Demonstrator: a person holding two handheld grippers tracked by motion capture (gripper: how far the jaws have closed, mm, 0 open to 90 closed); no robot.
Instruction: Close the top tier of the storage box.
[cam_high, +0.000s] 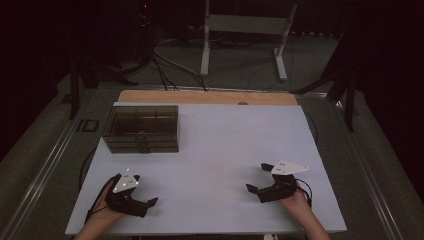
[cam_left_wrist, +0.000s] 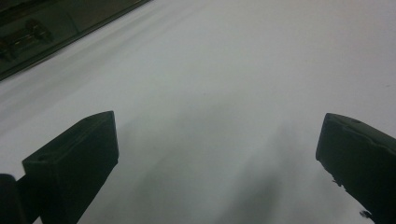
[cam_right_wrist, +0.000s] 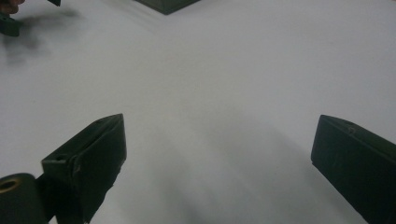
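My left gripper (cam_high: 141, 193) rests low on the white table sheet (cam_high: 225, 140) near the front left, held by a hand, with a grey plate on top. In the left gripper view its two black jaws stand wide apart over bare white sheet, so this gripper (cam_left_wrist: 217, 154) is open and holds nothing. At the front right a hand holds my right gripper (cam_high: 257, 177), pointing left. It (cam_right_wrist: 217, 154) is also open, with bare sheet between the jaws. A dark see-through compartment box (cam_high: 142, 127) stands at the back left, well apart from both grippers.
A wooden strip (cam_high: 207, 97) runs along the sheet's far edge. Beyond it, on the floor, are cables and a white stand's legs (cam_high: 242, 47). The box's corner (cam_right_wrist: 166, 4) and part of the left gripper (cam_right_wrist: 9, 23) appear at the top of the right gripper view.
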